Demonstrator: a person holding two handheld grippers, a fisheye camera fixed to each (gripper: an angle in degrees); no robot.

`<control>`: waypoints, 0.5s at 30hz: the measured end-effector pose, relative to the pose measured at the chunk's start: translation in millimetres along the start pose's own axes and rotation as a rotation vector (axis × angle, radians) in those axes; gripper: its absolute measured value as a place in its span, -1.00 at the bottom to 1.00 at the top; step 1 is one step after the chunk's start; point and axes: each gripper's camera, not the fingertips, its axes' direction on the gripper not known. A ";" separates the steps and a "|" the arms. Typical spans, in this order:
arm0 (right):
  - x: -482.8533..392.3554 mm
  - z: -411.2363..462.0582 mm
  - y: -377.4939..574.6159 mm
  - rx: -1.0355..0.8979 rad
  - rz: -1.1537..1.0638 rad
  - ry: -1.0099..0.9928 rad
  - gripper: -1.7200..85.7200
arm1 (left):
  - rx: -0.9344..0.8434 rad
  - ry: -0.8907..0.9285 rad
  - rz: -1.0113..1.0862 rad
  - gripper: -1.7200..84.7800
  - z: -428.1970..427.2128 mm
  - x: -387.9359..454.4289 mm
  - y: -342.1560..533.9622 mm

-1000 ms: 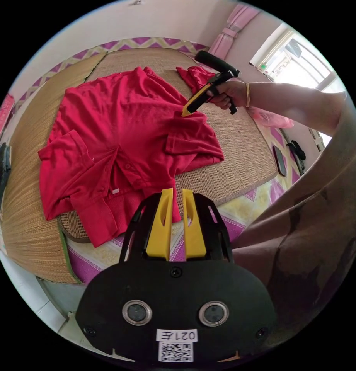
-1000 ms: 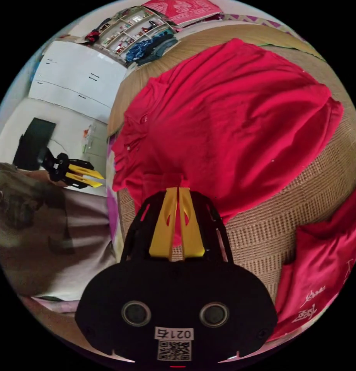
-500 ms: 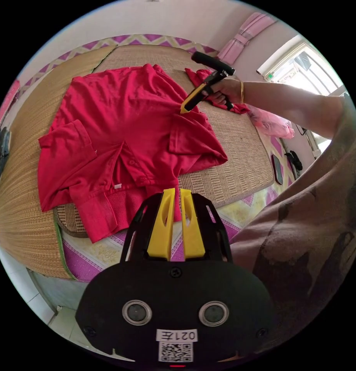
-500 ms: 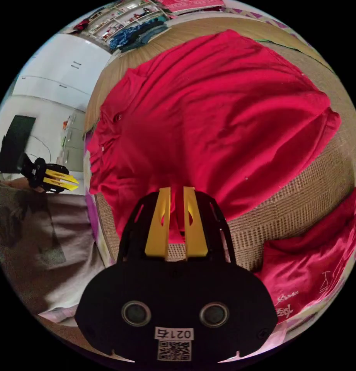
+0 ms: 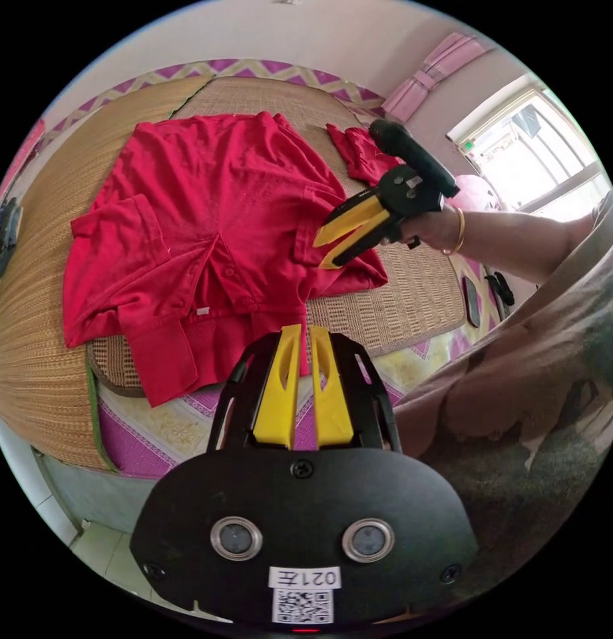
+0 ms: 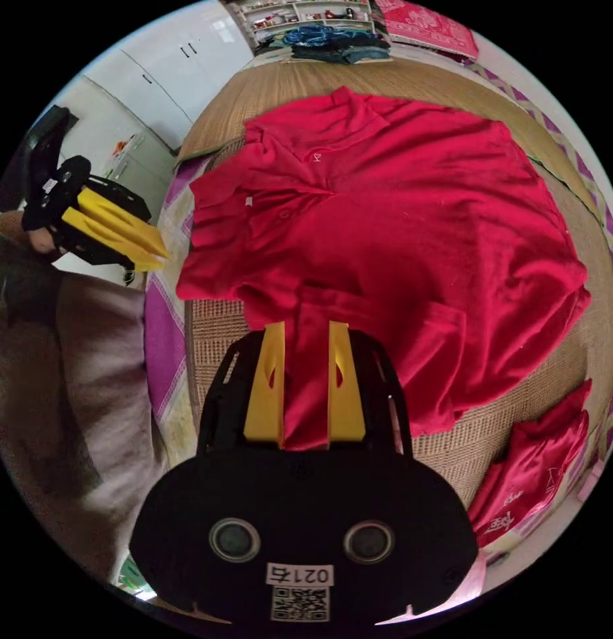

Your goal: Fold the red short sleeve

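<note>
Since a second ago, the right tongs have let go of the red short sleeve shirt and lifted off it; back then their jaws were pinched on the cloth near one sleeve, and now they hang just above that sleeve with the jaws parted and nothing between them. In the right gripper view the same tongs show a clear gap between the two yellow jaws, with red cloth seen beyond the gap, not gripped.

Left tongs hover at the near edge of the bed, jaws a narrow slit apart, holding nothing; the shirt's collar end lies just beyond their tips. In the right gripper view these tongs sit off to the side of the shirt, over the bed's edge, apart from the cloth.

Spread front up on the woven straw mat that covers the bed, the shirt has its buttoned placket and collar toward the person, and one sleeve is folded over near the mat's edge. Part of the collar end hangs over the mat onto the purple patterned sheet.

A second red garment lies crumpled on the mat, well apart from the shirt. The person's hand, with a bangle at the wrist, grips the right tongs' handle.
</note>
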 end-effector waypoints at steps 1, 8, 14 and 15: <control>-2.3 0.8 1.0 0.001 0.011 0.013 -0.75 | 0.000 -0.004 0.000 -0.97 2.9 0.2 4.7; -8.1 -27.2 27.9 0.087 0.097 0.079 -0.95 | -0.002 -0.011 -0.036 -0.98 21.0 -4.9 38.9; -20.6 -59.6 46.9 0.202 0.081 -0.018 -0.97 | 0.007 -0.004 -0.059 -0.98 40.2 0.6 66.0; -26.6 -56.3 45.5 0.189 0.058 -0.023 -0.97 | 0.007 -0.002 -0.060 -0.98 42.7 1.6 68.3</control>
